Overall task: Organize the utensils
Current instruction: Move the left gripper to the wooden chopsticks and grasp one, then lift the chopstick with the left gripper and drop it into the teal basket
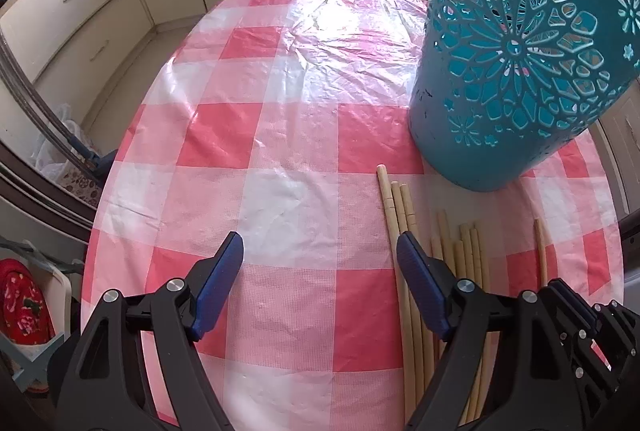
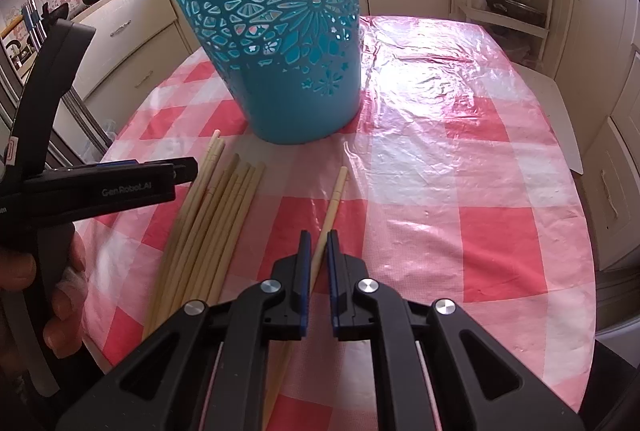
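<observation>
Right wrist: gripper (image 2: 319,245) clamping chopstick (image 2: 335,195).

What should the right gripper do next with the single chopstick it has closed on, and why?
Probably lift it and carry it toward the teal basket. The right gripper is shut on the lone chopstick, which still lies on the checked tablecloth apart from the chopstick bundle, with the basket upright just beyond.

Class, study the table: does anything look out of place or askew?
Yes. One chopstick lies apart from the chopstick bundle, right of it, clamped by the right gripper. All lie loose on the tablecloth, none seen in the teal basket.
</observation>
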{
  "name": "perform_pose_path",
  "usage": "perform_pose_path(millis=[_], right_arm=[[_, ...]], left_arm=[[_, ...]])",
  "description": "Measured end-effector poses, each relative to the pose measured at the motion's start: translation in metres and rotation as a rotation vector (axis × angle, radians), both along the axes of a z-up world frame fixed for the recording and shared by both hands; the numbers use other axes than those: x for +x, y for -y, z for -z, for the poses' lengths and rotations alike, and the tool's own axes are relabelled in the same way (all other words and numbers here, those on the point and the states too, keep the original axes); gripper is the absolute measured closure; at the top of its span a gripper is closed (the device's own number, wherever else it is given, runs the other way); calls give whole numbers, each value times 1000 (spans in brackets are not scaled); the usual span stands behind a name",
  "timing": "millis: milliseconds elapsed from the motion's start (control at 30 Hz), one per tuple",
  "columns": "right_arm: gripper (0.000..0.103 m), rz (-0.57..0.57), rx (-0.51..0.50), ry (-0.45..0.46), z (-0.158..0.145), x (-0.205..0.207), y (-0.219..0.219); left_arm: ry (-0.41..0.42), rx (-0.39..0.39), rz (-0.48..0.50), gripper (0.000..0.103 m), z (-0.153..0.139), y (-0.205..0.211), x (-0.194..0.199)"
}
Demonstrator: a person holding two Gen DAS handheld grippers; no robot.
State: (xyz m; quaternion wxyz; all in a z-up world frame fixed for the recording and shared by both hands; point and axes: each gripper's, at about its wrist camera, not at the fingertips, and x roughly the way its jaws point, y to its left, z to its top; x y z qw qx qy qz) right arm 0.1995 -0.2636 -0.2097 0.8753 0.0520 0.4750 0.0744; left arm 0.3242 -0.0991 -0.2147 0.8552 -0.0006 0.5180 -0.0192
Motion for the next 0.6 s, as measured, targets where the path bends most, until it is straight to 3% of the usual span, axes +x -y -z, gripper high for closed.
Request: perform_pose_path(millis=[333,400,500,567,600], right_arm=[[94,8,29,1,2,1,5],[94,8,29,2,2,1,5],[94,9,34,2,2,1,5],[94,10,34,4,2,2,5],[94,10,35,4,2,1,5]], left_arm=[[-17,8,27,41,0,7,0],[-13,-5,41,49,-1,7,1],[-9,-21,84,72,-3,10,0],[-24,-54,128,95,-5,12,2],[-37,-74,134,97,-5,11,3]])
